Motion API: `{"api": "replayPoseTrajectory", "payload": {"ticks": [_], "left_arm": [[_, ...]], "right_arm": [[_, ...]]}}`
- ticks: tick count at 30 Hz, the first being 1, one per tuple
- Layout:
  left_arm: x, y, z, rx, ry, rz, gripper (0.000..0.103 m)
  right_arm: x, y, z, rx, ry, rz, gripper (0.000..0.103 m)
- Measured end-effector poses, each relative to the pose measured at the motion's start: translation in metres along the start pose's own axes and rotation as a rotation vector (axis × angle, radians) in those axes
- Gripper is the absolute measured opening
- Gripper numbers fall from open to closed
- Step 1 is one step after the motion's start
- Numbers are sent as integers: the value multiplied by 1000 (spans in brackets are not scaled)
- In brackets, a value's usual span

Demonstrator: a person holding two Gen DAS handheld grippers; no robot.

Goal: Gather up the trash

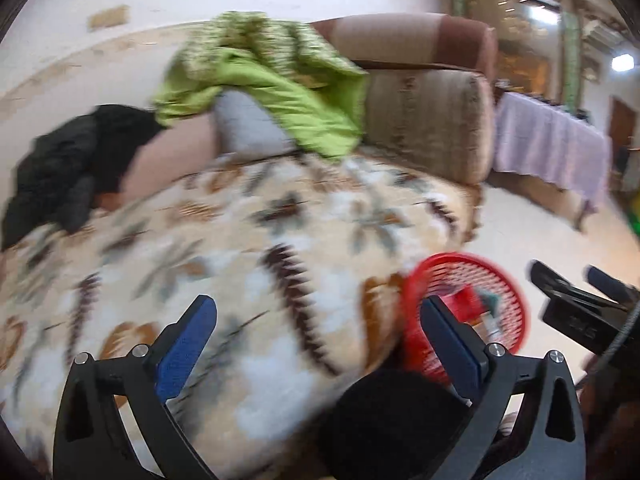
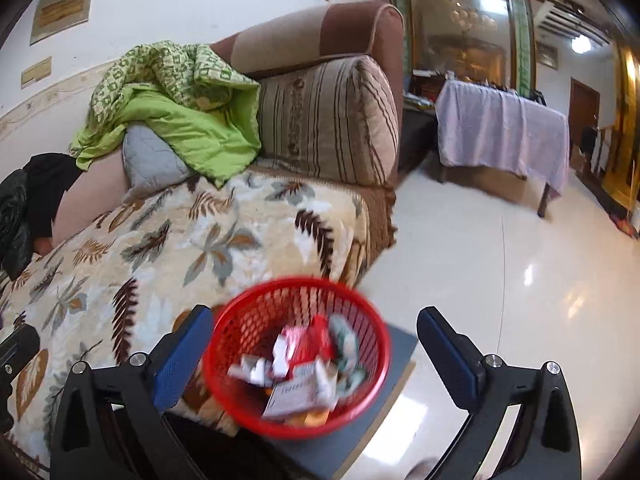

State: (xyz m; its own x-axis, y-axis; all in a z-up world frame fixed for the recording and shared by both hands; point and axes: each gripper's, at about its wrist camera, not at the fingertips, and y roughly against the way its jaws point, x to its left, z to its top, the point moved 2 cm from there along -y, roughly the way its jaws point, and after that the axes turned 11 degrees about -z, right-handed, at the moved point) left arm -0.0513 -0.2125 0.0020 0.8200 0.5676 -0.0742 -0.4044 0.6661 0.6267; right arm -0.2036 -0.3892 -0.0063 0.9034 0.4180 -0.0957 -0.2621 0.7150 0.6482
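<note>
Both grippers wide open, nothing between the pads. Left gripper [image 1: 318, 344] hangs over the leaf-print blanket [image 1: 240, 240] on the sofa [image 1: 432, 128]; right gripper [image 2: 316, 354] sits above the red basket [image 2: 240, 392], which fills the gap at 12 o'clock low in its view but isn't touched

Basket stands on a grey board [image 2: 360, 432] just off the sofa's front edge, at 3 o'clock from the left gripper. Trash [image 2: 308, 360] is already inside: crumpled wrappers, a red pack, white cartons. I see no loose trash on the blanket or the floor [image 2: 500, 280], so collecting looks mostly done, though the left view is smeared and small scraps could hide in the pattern

Risks, my read:
- basket is light mesh and near the board's edge; a finger clipping the rim tips it and dumps the lot
- the two grippers are close; the right one shows at 3 o'clock in the left view, so a fast swing could knock them together
- green quilt [image 2: 188, 120] and black clothing [image 2: 36, 200] at 10 o'clock could snag a pad if reaching deep
</note>
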Motion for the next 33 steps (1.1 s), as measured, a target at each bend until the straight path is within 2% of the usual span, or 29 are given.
{"api": "replayPoseTrajectory", "payload": {"ticks": [2,8,10,13,17,21,33], "left_arm": [[4,9,-11,-9,-10,61,102],[2,19,-30,17,-49,112,102],[2,17,-29,32,-42,109,102],[6,21,-29,-4,-32,99,102],[9,27,-30,-50,-5,50,102],[5,25,-30,-51,-42,119,102],[6,29,-28,-66,-54,161,102]], "right_arm": [[4,9,-10,-7,23,-46,103],[1,23,-12,-45,7,-55,103],[1,24,-11,-45,7,-63,103],[2,27,-10,-57,8,-64,103],[3,26,-10,-59,7,-62,103],[4,24,-11,-47,14,-55,103],[7,19,-13,-25,28,-58,103]]}}
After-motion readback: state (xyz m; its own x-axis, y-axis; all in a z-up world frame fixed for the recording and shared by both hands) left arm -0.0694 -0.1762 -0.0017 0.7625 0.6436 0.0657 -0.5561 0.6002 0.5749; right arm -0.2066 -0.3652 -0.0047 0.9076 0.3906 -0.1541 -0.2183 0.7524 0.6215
